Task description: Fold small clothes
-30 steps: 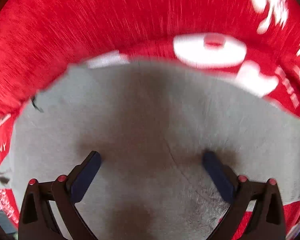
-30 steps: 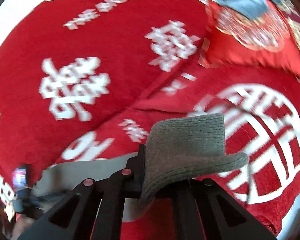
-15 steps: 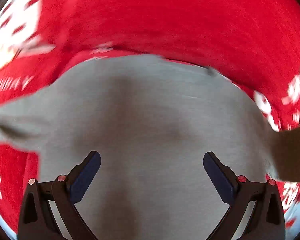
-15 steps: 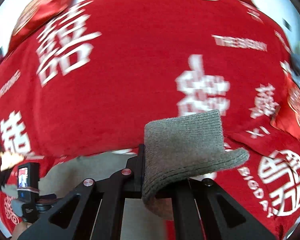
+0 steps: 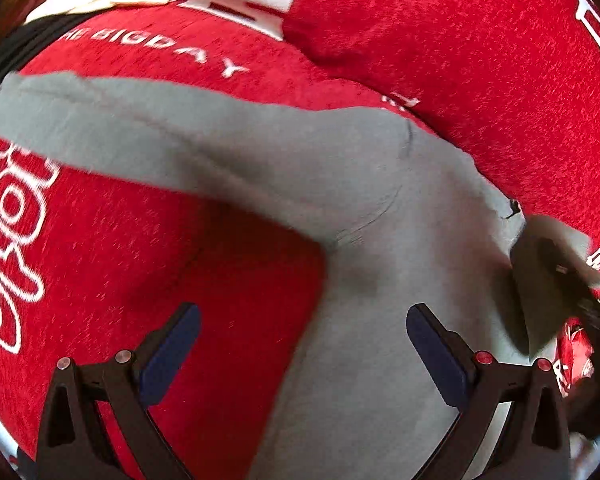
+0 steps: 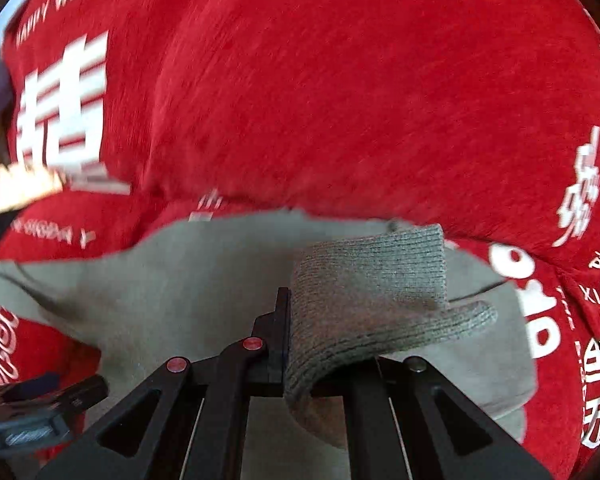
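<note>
Red bedding [image 5: 440,40] printed with white characters lies under the grey garment [image 5: 380,240], whose sleeve [image 5: 140,132] runs long toward the upper left in the left wrist view. The left gripper [image 5: 300,344] hovers with jaws wide, straddling the garment's left edge. The right gripper [image 6: 324,344] is clamped on the ribbed cuff [image 6: 372,292] (apparently a sleeve end, though blur hinders certainty), so it sits nearer for carrying the fold across the body.
</note>
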Available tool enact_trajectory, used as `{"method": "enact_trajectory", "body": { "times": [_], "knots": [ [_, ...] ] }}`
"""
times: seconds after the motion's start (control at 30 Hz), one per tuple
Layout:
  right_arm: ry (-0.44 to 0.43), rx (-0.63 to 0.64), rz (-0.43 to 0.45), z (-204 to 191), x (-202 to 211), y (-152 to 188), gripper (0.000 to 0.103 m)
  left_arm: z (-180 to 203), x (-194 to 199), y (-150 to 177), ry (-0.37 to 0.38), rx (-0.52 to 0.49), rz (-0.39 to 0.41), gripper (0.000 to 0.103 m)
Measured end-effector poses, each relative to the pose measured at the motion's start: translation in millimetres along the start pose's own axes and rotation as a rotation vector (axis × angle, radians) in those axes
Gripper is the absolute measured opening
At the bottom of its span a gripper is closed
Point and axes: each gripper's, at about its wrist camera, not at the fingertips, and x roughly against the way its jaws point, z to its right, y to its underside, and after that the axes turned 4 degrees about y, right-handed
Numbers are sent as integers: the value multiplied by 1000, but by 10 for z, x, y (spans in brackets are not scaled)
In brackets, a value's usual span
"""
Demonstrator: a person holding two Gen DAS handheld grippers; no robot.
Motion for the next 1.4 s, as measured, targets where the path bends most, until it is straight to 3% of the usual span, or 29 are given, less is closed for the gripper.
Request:
{"method": "enact_trajectory", "body": {
  "times": [0.1,0.2,0.23,0.3,0.33,0.37,0.5,0.57,0.63,0.7,0.8,0.9,0.97,1.0,1.03,1.1,1.17,1.27,1.33,1.4],
  "knots": [
    [9,45,-53,-220,-216,96,6,-69,-18,66,15,12,-1,103],
    [-58,90,-159,-360,-405,174,17,-163,3,125,36,38,0,103],
    [-81,122,-190,-419,-431,204,25,-192,22,149,41,49,5,103],
    [-115,191,-173,-549,-331,263,49,-229,58,175,49,75,17,103],
    [-125,212,-150,-577,-241,258,66,-254,97,199,50,85,24,103],
    [-148,222,-130,-582,-151,241,69,-270,124,212,48,94,30,103],
    [-332,187,-63,-281,355,89,70,-231,217,216,30,100,60,103],
    [-338,149,-17,47,555,73,79,-100,252,216,33,79,70,103],
    [-290,93,6,429,611,116,80,110,244,218,47,37,67,103],
    [-181,44,-10,894,498,199,80,477,176,237,78,-37,48,103],
    [19,-8,-103,1515,103,420,80,1006,7,260,108,-145,16,103],
    [49,-80,-182,1885,-202,599,80,1563,-306,245,147,-249,-36,103],
    [41,-92,-222,1959,-378,709,80,1813,-592,235,159,-317,-93,103],
    [27,-77,-245,1902,-475,745,80,1855,-695,235,118,-337,-107,103],
    [23,-60,-257,1860,-510,784,81,1871,-778,237,62,-370,-96,103],
    [53,4,-207,1736,-450,829,81,1871,-743,237,29,-434,-58,103],
    [-5,66,-206,1625,-362,831,81,1730,-688,209,-91,-447,-22,103],
    [-58,97,-141,1605,-207,792,81,1379,-627,67,-154,-332,-2,103],
    [-73,67,-142,1638,-267,692,81,1221,-599,-16,-109,-231,-17,103],
    [-92,31,-201,1662,-514,589,81,1259,-555,-63,-94,-192,-10,103]
  ]
}}
